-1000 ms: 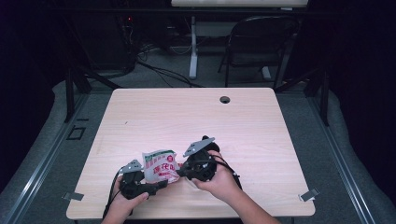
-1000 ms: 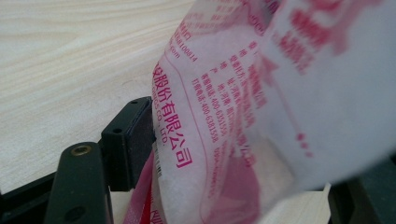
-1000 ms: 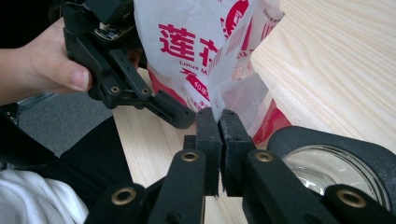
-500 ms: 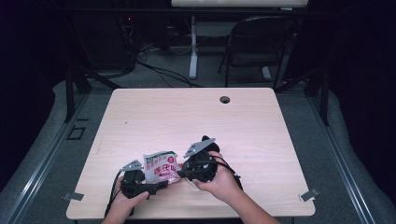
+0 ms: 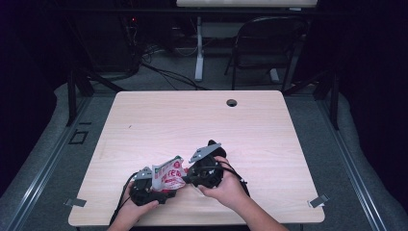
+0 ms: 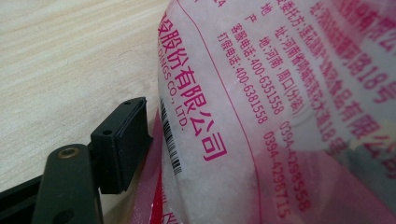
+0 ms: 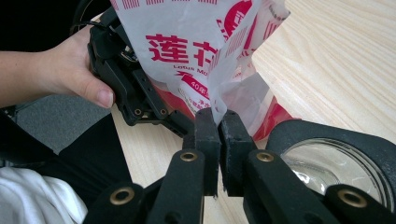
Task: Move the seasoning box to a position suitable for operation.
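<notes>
Barely anything has shifted since a second ago, except the left gripper (image 5: 153,188) has just been easing its jaws wider, with the bag (image 5: 169,174) sitting between them. In the left gripper view one black pad sits lower left with the bag's printed plastic right beside it, not pressed. The right gripper (image 7: 218,122) is clamped tight, pinching a fold of the bag in the middle of its own view. From the high view, the bag sits between both grippers at the lower middle of the frame, over the table (image 5: 202,120) near its front edge.
</notes>
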